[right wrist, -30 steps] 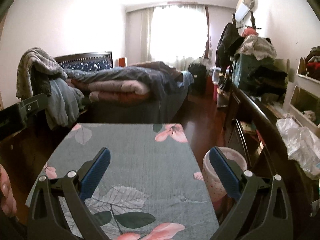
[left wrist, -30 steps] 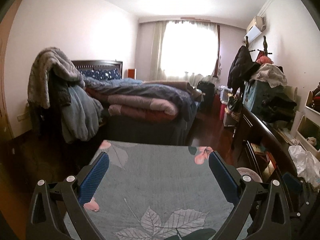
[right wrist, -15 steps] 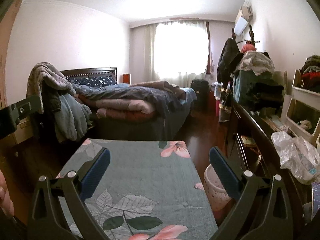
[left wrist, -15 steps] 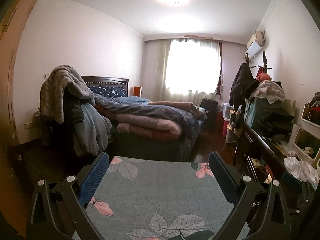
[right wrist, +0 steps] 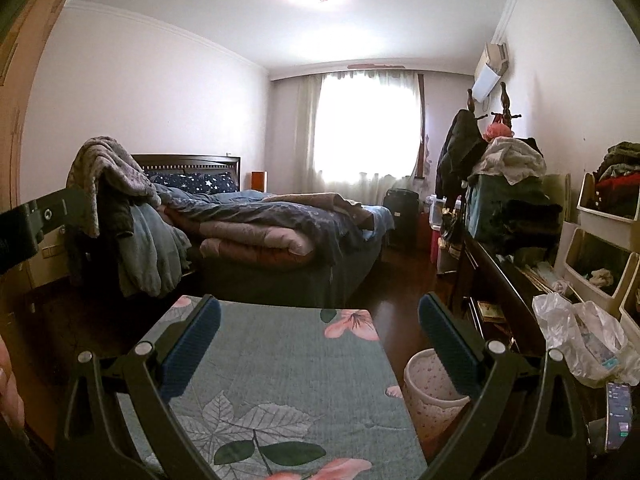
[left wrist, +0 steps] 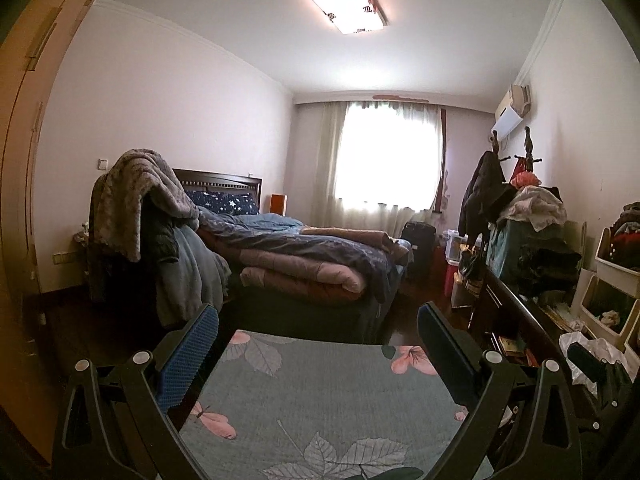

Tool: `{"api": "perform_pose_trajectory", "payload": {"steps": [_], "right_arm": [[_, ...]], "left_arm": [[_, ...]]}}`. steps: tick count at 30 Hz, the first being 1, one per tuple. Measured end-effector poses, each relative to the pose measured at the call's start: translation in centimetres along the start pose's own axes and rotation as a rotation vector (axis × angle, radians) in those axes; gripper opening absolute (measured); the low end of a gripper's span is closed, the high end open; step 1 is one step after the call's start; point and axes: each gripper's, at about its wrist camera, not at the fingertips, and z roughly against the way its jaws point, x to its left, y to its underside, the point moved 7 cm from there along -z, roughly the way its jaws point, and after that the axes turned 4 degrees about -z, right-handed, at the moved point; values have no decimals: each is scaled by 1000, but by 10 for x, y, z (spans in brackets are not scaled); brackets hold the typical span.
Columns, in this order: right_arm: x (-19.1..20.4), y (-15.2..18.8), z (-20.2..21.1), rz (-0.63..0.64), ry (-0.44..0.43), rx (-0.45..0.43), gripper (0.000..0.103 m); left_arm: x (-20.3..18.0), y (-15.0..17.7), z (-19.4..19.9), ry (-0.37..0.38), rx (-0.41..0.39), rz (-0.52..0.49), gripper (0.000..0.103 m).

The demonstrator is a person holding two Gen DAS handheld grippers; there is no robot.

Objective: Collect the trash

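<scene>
My left gripper (left wrist: 318, 332) is open and holds nothing, raised above a grey-green floral cloth (left wrist: 320, 408). My right gripper (right wrist: 318, 328) is open and empty as well, over the same floral cloth (right wrist: 280, 380). A pink dotted waste bin (right wrist: 430, 392) stands on the floor right of the cloth, partly behind my right finger. A crumpled clear plastic bag (right wrist: 580, 344) lies on the dark dresser at the right; the plastic bag (left wrist: 588, 354) also shows in the left wrist view. Small crumpled bits (right wrist: 560, 286) lie farther back on the dresser top.
A bed (right wrist: 272, 232) piled with quilts stands ahead, with blankets over a chair (right wrist: 116, 200) at its left. A long dark dresser (right wrist: 504, 280) with clothes and cream bins (right wrist: 600, 240) runs along the right wall. Dark wood floor (right wrist: 396, 280) lies between bed and dresser.
Both cameras have tilted up: the ceiling lamp has come into view and the floral cloth sits lower. Both grippers have stayed open and empty.
</scene>
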Motion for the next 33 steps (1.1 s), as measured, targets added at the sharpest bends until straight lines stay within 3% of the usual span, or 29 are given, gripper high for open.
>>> {"api": "perform_pose_trajectory", "payload": {"steps": [33], "right_arm": [[6, -8, 7, 10, -7, -30, 100]], "left_arm": [[3, -5, 11, 3, -32, 4, 99]]}}
